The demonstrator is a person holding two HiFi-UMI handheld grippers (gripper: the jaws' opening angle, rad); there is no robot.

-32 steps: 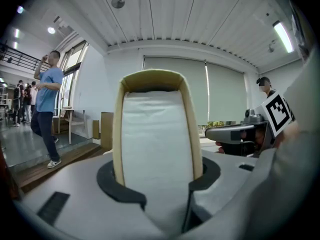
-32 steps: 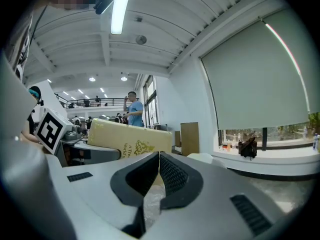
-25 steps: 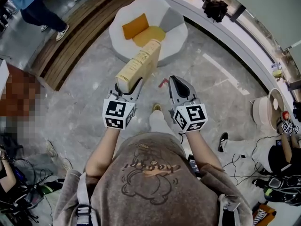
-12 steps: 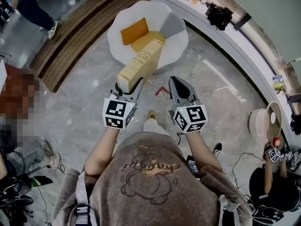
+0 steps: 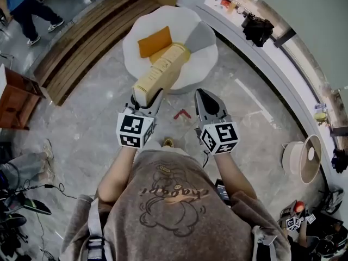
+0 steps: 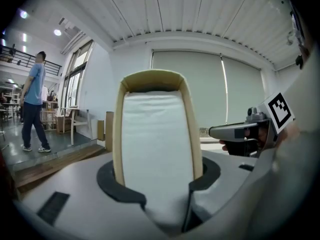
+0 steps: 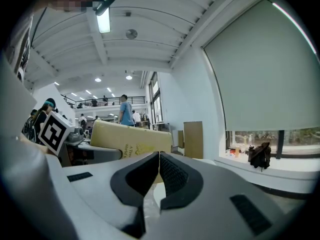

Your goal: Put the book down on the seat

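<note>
A thick tan book [image 5: 160, 69] juts forward from my left gripper [image 5: 145, 98], whose jaws are shut on its near end. In the left gripper view the book [image 6: 157, 134] stands on edge between the jaws, white pages facing the camera. Its far end hangs over the front of the white round seat [image 5: 201, 50], which holds an orange cushion [image 5: 154, 41] and a yellow one. My right gripper [image 5: 207, 103] sits beside the book to the right, shut with nothing in it [image 7: 158, 170]. From the right gripper view the book [image 7: 132, 140] appears to the left.
A wooden step platform [image 5: 81, 42] runs along the left. A white curved counter [image 5: 272, 64] with a black bag [image 5: 259, 27] bounds the right. A person in blue [image 5: 24, 7] stands at the far left. Cables and gear lie on the floor at lower left and right.
The view has advanced toward the seat, which now sits closer and more centred. The book stays held in the left gripper; both grippers keep their pose.
</note>
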